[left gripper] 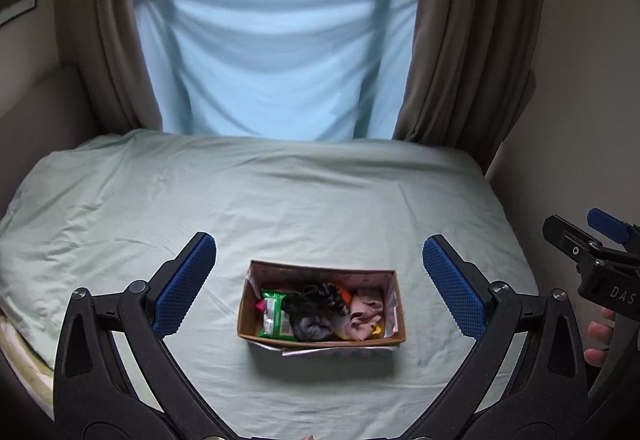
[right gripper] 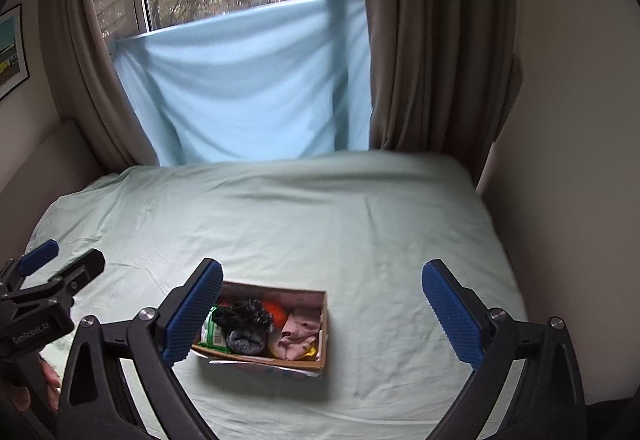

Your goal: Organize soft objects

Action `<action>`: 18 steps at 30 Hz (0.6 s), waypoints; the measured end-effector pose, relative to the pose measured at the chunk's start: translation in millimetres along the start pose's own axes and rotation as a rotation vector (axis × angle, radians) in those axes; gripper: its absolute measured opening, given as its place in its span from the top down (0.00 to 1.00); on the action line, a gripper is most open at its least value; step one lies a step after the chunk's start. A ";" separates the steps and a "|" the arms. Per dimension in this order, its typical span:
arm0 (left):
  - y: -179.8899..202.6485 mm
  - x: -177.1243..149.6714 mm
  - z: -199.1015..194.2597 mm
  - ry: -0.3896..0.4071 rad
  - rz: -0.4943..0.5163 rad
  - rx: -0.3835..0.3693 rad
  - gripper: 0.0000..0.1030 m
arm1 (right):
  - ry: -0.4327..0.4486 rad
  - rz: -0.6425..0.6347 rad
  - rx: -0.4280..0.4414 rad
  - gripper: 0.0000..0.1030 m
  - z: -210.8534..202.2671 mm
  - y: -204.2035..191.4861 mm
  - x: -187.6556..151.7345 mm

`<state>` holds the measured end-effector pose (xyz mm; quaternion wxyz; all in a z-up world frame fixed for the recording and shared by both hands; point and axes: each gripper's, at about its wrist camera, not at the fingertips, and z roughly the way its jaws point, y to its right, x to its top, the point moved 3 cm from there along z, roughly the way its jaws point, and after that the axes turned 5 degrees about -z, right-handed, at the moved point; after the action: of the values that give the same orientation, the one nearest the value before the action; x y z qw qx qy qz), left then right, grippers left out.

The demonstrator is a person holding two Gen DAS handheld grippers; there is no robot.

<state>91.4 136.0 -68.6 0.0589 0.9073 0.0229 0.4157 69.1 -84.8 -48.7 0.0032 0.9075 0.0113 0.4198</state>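
Observation:
An open cardboard box [left gripper: 245,310] sits on the bed, also in the right wrist view [right gripper: 325,332]. It holds a green packet [left gripper: 273,314], a dark grey sock [left gripper: 310,326], a black patterned cloth [left gripper: 326,294], an orange item [left gripper: 345,295] and a pink cloth [left gripper: 366,314]. My left gripper [left gripper: 319,284] is open and empty, held above the box. My right gripper [right gripper: 322,314] is open and empty, above the box and slightly to its right. The right gripper also shows at the right edge of the left wrist view [left gripper: 592,252].
The box rests on a pale green bedsheet [left gripper: 280,200]. A light blue cloth [left gripper: 272,60] hangs over the window behind the bed, with brown curtains [left gripper: 460,40] at both sides. Walls close in the bed left and right.

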 end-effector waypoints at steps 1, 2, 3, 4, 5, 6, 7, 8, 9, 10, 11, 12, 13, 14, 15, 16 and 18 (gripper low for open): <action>4.6 1.4 -11.2 0.027 -0.002 -0.008 0.00 | 0.023 -0.008 -0.013 0.03 -10.7 1.7 0.7; 8.2 2.3 -20.5 0.049 -0.001 -0.015 0.00 | 0.038 -0.013 -0.023 0.03 -18.0 3.2 0.4; 11.9 3.1 -29.7 0.072 0.004 -0.018 0.00 | 0.053 -0.016 -0.031 0.03 -24.7 5.1 -0.5; 16.0 3.4 -38.1 0.095 0.013 -0.017 0.00 | 0.075 -0.018 -0.040 0.03 -33.1 6.8 -0.7; 19.4 3.0 -44.0 0.110 0.022 -0.013 0.00 | 0.090 -0.019 -0.049 0.03 -39.9 7.9 -1.7; 22.3 2.8 -49.3 0.120 0.029 -0.009 0.00 | 0.104 -0.020 -0.062 0.03 -45.4 9.7 -2.1; 24.5 2.3 -53.2 0.129 0.032 -0.008 0.00 | 0.117 -0.022 -0.075 0.03 -50.2 10.8 -2.5; 26.4 1.7 -57.4 0.137 0.031 -0.013 0.00 | 0.131 -0.020 -0.088 0.03 -55.3 13.0 -3.2; 27.8 1.3 -61.4 0.142 0.028 -0.020 0.00 | 0.140 -0.014 -0.095 0.03 -59.5 14.9 -3.7; 28.1 0.2 -64.5 0.148 0.025 -0.027 0.00 | 0.145 -0.008 -0.094 0.03 -62.4 16.8 -4.7; 29.3 -0.2 -68.0 0.156 0.023 -0.033 0.00 | 0.148 -0.004 -0.091 0.03 -64.5 18.3 -5.0; 30.0 -0.9 -70.7 0.159 0.025 -0.036 0.00 | 0.151 -0.002 -0.091 0.03 -65.9 19.7 -6.0; 31.3 -1.4 -73.2 0.164 0.028 -0.036 0.00 | 0.155 -0.002 -0.095 0.03 -66.4 20.9 -7.3; 31.7 -2.5 -74.7 0.170 0.031 -0.037 0.00 | 0.160 -0.003 -0.099 0.03 -67.4 21.6 -8.2; 32.6 -3.4 -77.1 0.175 0.034 -0.038 0.00 | 0.162 -0.002 -0.101 0.03 -68.4 22.2 -9.1; 33.9 -4.3 -79.1 0.180 0.038 -0.037 0.00 | 0.163 0.000 -0.100 0.03 -68.8 22.3 -10.4; 36.2 -6.7 -83.3 0.185 0.044 -0.035 0.00 | 0.167 0.004 -0.098 0.03 -70.1 22.6 -12.3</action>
<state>23.7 106.8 -15.1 0.0633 0.8641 0.0010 0.4992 8.2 -107.8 -12.3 0.0460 0.8681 -0.0110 0.4941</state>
